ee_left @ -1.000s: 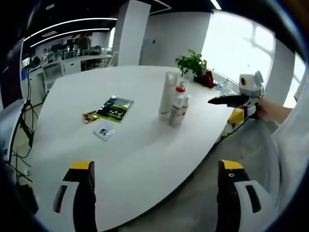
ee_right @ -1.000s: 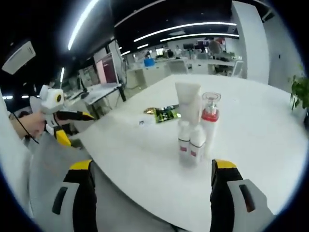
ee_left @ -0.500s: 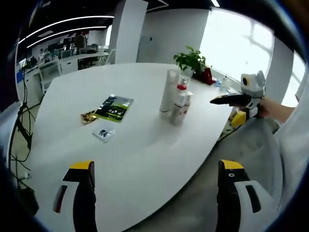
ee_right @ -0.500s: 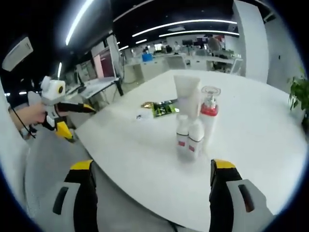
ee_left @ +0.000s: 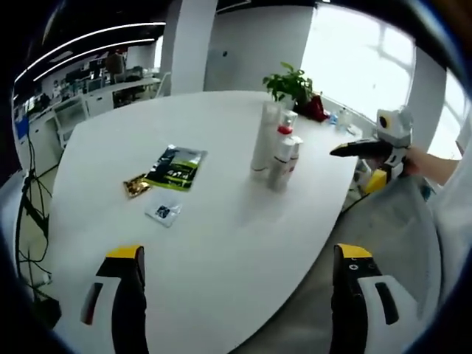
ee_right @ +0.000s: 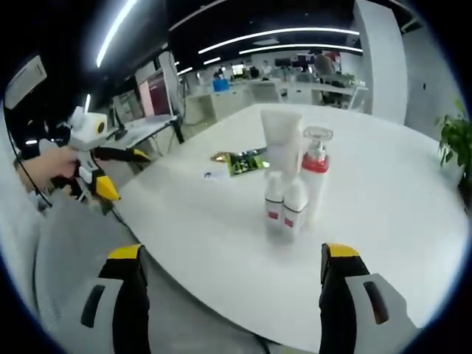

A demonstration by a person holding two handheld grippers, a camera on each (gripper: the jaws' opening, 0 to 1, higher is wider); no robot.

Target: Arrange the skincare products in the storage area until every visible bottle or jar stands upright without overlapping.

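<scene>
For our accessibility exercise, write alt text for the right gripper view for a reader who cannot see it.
Four skincare containers stand upright in a tight cluster on a white table: a white tube, a red-collared pump bottle and two small white bottles. The right gripper, open, is short of them; green packets lie beyond.

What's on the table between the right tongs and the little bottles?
Nothing: in the right gripper view, bare white table lies between the right tongs and the small bottles.

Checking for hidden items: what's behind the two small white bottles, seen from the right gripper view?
Behind the two small white bottles stand a white tube and a red-collared pump bottle. Their bases are covered; farther back lies a green packet.
</scene>
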